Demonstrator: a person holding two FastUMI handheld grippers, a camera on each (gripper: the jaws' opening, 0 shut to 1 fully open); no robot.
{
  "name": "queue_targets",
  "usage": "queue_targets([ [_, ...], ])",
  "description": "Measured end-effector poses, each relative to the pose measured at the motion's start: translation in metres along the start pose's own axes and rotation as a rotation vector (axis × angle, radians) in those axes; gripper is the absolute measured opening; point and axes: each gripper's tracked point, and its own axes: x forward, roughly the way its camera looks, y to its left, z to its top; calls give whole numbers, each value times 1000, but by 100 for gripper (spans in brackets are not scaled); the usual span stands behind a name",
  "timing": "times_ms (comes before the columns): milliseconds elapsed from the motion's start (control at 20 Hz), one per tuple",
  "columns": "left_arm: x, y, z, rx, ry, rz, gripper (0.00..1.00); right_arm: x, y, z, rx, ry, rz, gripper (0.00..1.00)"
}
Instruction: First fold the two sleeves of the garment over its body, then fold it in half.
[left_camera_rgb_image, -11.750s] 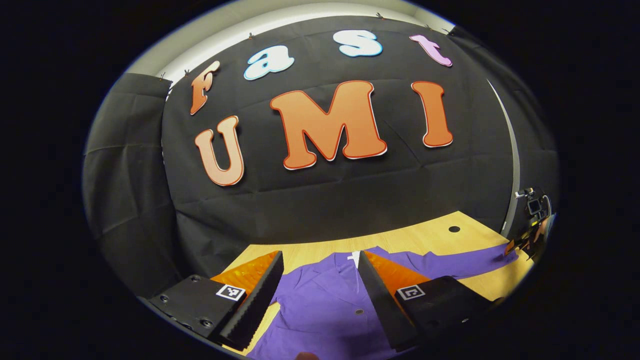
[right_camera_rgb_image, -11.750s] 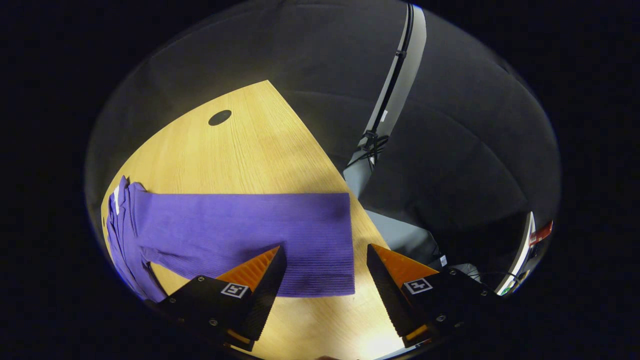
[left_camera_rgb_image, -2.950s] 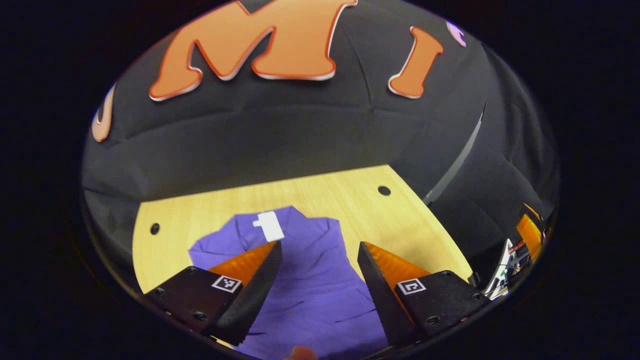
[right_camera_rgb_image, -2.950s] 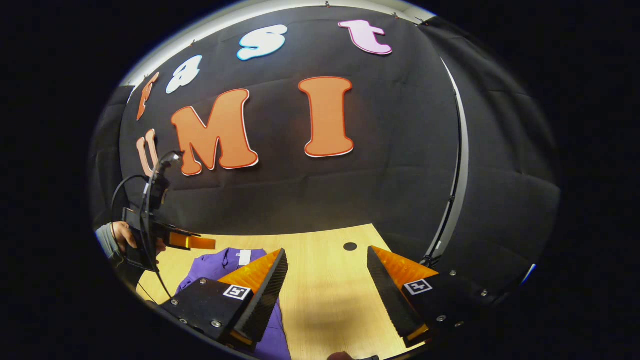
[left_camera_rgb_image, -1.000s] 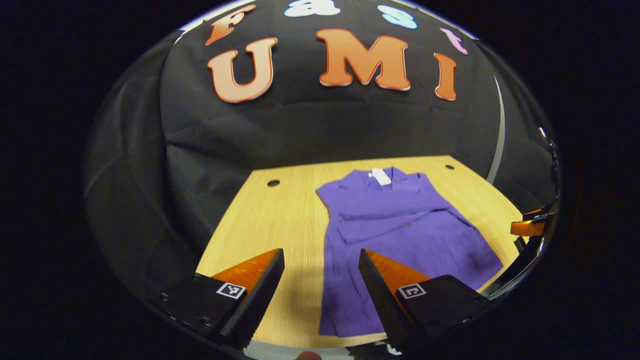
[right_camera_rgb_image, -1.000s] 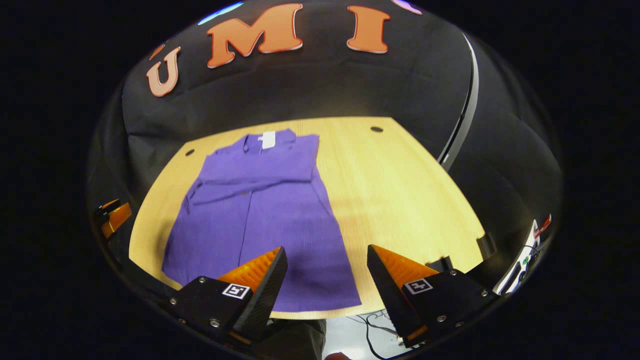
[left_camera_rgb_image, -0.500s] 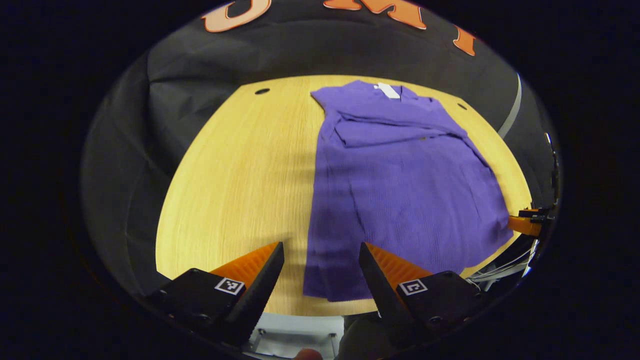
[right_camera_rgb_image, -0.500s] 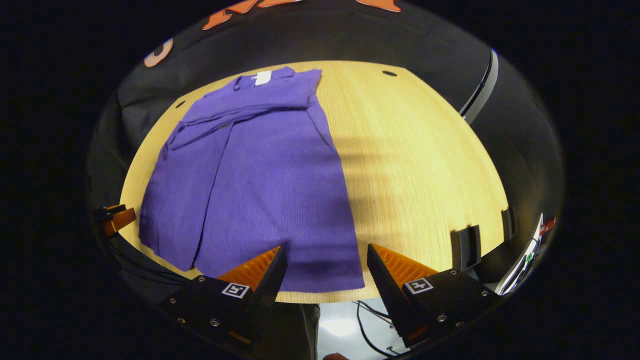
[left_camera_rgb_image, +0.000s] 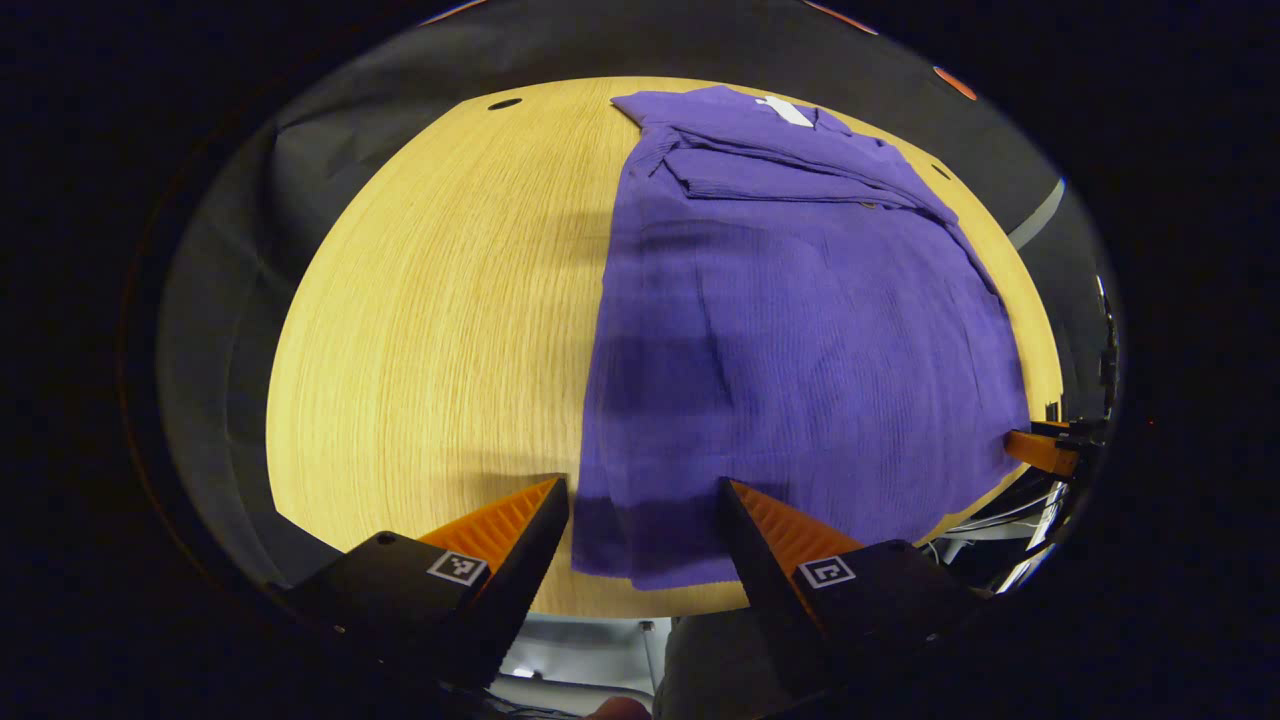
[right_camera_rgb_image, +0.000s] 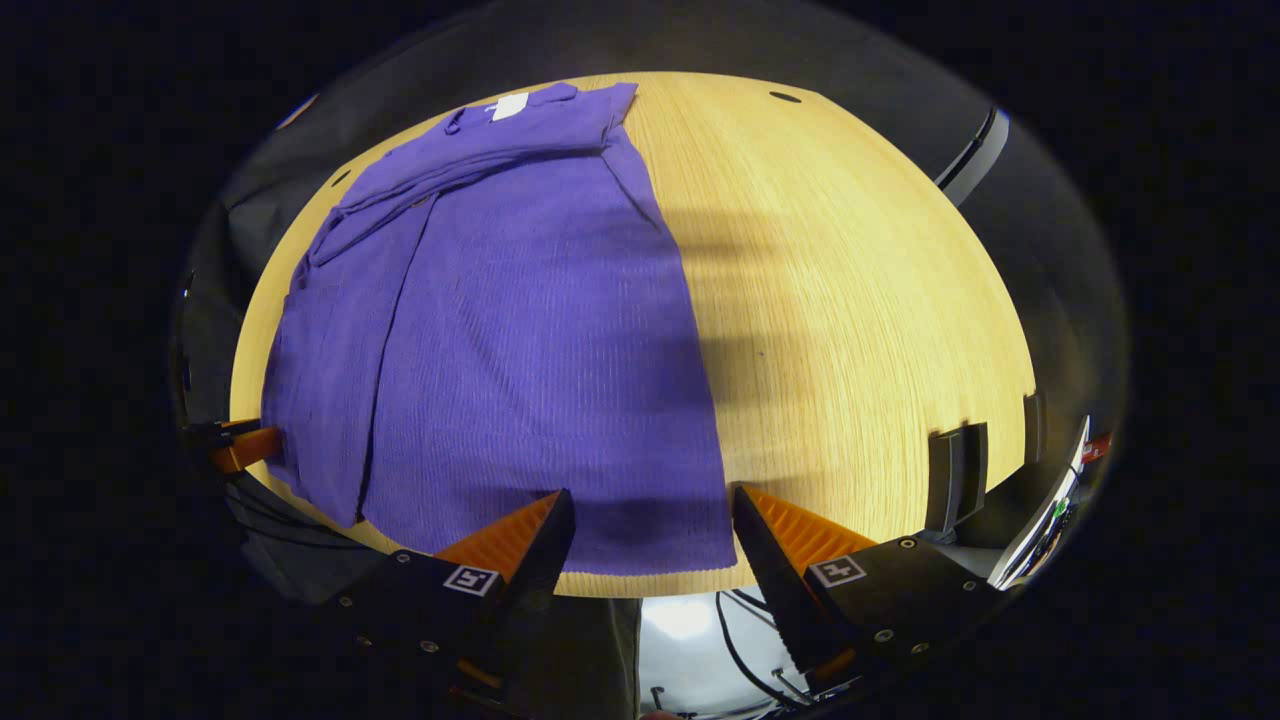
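Observation:
The purple garment (left_camera_rgb_image: 790, 330) lies flat on the wooden table (left_camera_rgb_image: 430, 300), collar at the far end, both sleeves (left_camera_rgb_image: 780, 175) folded across its chest. In the left gripper view my left gripper (left_camera_rgb_image: 640, 500) hangs open just above the hem's near left corner. The right gripper view has the same garment (right_camera_rgb_image: 520, 330), and my right gripper (right_camera_rgb_image: 650, 510) is open over the hem's near right corner. Neither gripper holds any cloth. At the right edge of the left gripper view the other gripper's finger (left_camera_rgb_image: 1040, 450) pokes in by the hem.
Bare table (right_camera_rgb_image: 850, 300) lies on either side of the garment, with small round holes (right_camera_rgb_image: 785, 97) near its far corners. The front edge of the table runs right under both grippers, with cables (right_camera_rgb_image: 740, 650) and floor below. Dark clamps (right_camera_rgb_image: 955, 475) sit on the right front edge.
Both grippers have drawn back from the collar end and dropped toward the hem, tilting down over the table's front edge. The garment lies as it did half a second ago.

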Motion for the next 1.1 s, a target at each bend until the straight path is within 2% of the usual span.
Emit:
queue_targets([
  [150,9,0,5,5,32,9,97,0,5,-5,-32,36,7,94],
  [250,6,-5,8,1,57,6,94,-1,14,-5,-54,43,15,82],
  [300,7,-9,5,-3,85,1,90,-1,17,-6,-58,51,21,69],
  [350,8,-13,3,-11,102,-4,82,-1,21,-7,-62,62,32,62],
  [400,6,-15,-1,-22,135,-7,74,0,24,-6,-67,66,37,47],
  [500,5,-18,-4,-32,163,-13,46,-1,26,-5,-61,76,42,29],
  [550,4,-20,-3,-35,171,-25,31,0,27,-3,-46,76,46,25],
  [600,4,-23,-3,-60,174,-36,28,0,28,-2,-30,80,50,16],
  [650,6,-25,-1,-53,187,-45,12,0,28,-1,-19,82,53,13],
  [800,3,-26,-3,-56,180,-89,7,0,30,3,11,75,70,6],
  [950,-8,-25,6,-82,156,-117,4,-10,33,11,39,43,89,4],
  [1100,-28,-29,21,-62,110,-152,4,-29,38,29,58,-6,110,4],
])
